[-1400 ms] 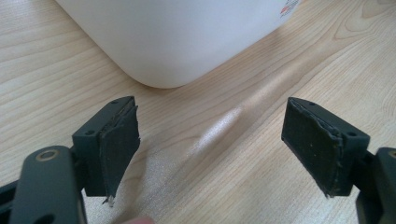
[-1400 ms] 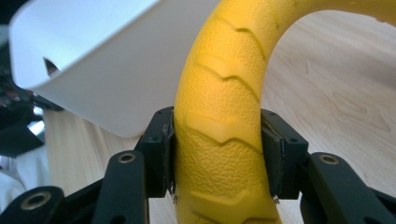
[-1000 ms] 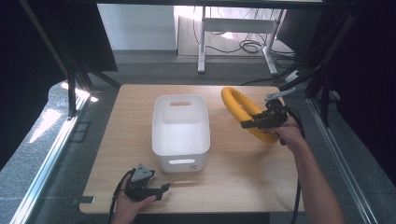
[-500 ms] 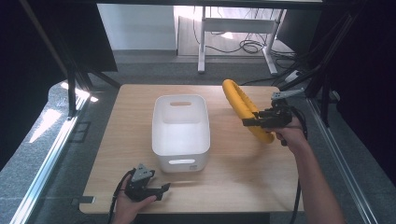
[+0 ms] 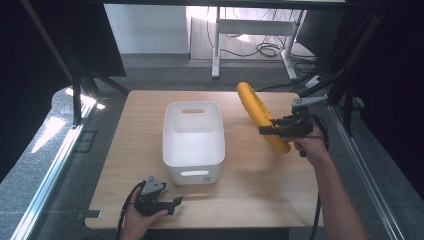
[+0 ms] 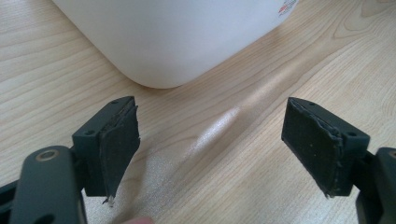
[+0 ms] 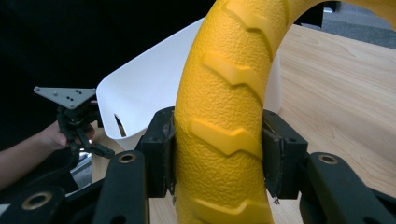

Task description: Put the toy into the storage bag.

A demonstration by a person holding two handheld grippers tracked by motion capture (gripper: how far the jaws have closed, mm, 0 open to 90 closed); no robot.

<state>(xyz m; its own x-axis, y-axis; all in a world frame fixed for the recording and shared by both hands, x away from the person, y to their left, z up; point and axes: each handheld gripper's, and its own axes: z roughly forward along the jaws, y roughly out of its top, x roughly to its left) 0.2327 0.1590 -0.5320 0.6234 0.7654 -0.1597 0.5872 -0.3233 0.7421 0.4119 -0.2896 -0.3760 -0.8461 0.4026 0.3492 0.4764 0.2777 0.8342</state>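
Right gripper (image 5: 265,131): clamps the yellow ring (image 5: 260,116) upright, lifted for carrying toward the white bin (image 5: 194,137).
Left gripper (image 5: 172,204): jaws spread, holding nothing, resting nearby.

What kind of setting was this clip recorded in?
Probably a lab or office test bench: a small wooden table inside a dark metal frame, grey carpet, and a desk with loose cables behind.
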